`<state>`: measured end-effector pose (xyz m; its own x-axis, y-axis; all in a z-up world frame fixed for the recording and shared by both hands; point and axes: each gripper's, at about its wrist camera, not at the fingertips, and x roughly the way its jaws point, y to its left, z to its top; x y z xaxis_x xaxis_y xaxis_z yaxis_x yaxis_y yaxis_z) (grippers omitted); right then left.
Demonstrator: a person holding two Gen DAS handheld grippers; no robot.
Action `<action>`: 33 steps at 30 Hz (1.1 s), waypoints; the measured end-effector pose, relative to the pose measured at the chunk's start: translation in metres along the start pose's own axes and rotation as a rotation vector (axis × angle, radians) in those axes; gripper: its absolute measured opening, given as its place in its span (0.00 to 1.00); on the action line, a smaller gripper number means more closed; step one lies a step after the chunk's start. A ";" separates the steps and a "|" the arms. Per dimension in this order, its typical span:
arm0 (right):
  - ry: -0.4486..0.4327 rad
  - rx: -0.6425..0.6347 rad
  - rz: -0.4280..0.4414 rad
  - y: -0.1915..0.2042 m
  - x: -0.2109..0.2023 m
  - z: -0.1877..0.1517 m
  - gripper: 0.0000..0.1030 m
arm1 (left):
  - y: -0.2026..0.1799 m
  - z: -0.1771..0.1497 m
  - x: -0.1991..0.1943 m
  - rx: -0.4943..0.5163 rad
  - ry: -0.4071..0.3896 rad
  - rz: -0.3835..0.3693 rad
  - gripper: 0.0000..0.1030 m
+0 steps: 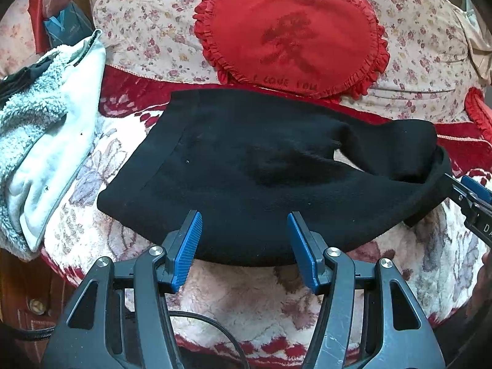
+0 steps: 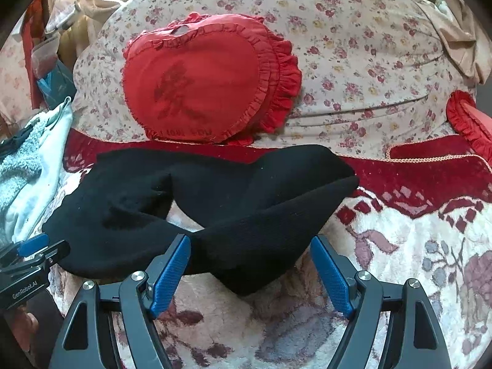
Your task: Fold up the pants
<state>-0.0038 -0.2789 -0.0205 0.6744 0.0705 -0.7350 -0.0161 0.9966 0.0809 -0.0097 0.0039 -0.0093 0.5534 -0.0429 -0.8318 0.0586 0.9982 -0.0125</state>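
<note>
A pair of black pants (image 1: 246, 160) lies crumpled across a plush blanket, with the waist to the left in the left wrist view and one leg folded over itself on the right. My left gripper (image 1: 244, 215) is open, and its blue pads straddle the near edge of the cloth without pressing on it. In the right wrist view the pants (image 2: 246, 190) show a twisted leg. My right gripper (image 2: 250, 238) is open and wide around the near fold of that leg. Each gripper shows at the edge of the other's view: right gripper (image 1: 473, 196), left gripper (image 2: 30, 252).
The red and white floral blanket (image 1: 246, 301) covers the bed. A red heart cushion (image 1: 292, 37) leans on a flowered quilt (image 1: 415, 46) behind the pants. A white fleece garment (image 1: 40, 141) lies to the left. A second red cushion (image 2: 470, 117) is at the far right.
</note>
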 end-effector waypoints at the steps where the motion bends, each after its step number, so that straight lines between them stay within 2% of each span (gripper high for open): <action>1: 0.001 0.004 0.000 -0.002 0.001 0.001 0.76 | -0.001 0.001 0.001 0.001 0.002 -0.003 0.56; 5: -0.003 0.026 -0.017 -0.014 0.001 0.007 0.76 | -0.008 0.001 0.002 0.012 0.009 -0.035 0.56; 9: -0.015 0.114 -0.012 -0.040 0.000 0.019 0.76 | -0.022 0.001 0.001 0.047 -0.001 -0.071 0.56; 12: -0.001 0.160 0.017 -0.052 0.004 0.028 0.76 | -0.035 0.001 0.005 0.079 0.006 -0.093 0.56; 16: 0.046 0.194 -0.015 -0.063 0.021 0.037 0.76 | -0.044 0.004 0.010 0.102 0.013 -0.096 0.56; 22: 0.094 0.287 0.051 -0.079 0.042 0.032 0.76 | -0.048 0.006 0.015 0.110 0.022 -0.104 0.56; 24: 0.089 0.293 0.100 -0.081 0.047 0.030 0.60 | -0.049 0.005 0.018 0.110 0.031 -0.106 0.56; 25: 0.078 0.306 0.145 -0.084 0.049 0.027 0.39 | -0.050 0.004 0.018 0.111 0.035 -0.107 0.56; 26: 0.075 0.320 0.164 -0.086 0.049 0.025 0.29 | -0.050 0.003 0.019 0.112 0.038 -0.108 0.56; 27: 0.071 0.331 0.177 -0.088 0.049 0.023 0.28 | -0.049 0.003 0.019 0.110 0.041 -0.109 0.56; 29: 0.050 0.320 0.201 -0.092 0.043 0.016 0.17 | -0.047 0.001 0.019 0.104 0.047 -0.111 0.56; 33: 0.016 0.269 0.208 -0.097 0.013 -0.005 0.14 | -0.037 -0.003 0.014 0.091 0.050 -0.112 0.56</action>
<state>0.0028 -0.3746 -0.0411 0.6652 0.2739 -0.6947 0.0445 0.9141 0.4030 -0.0068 -0.0331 -0.0222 0.4973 -0.1492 -0.8547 0.1937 0.9793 -0.0583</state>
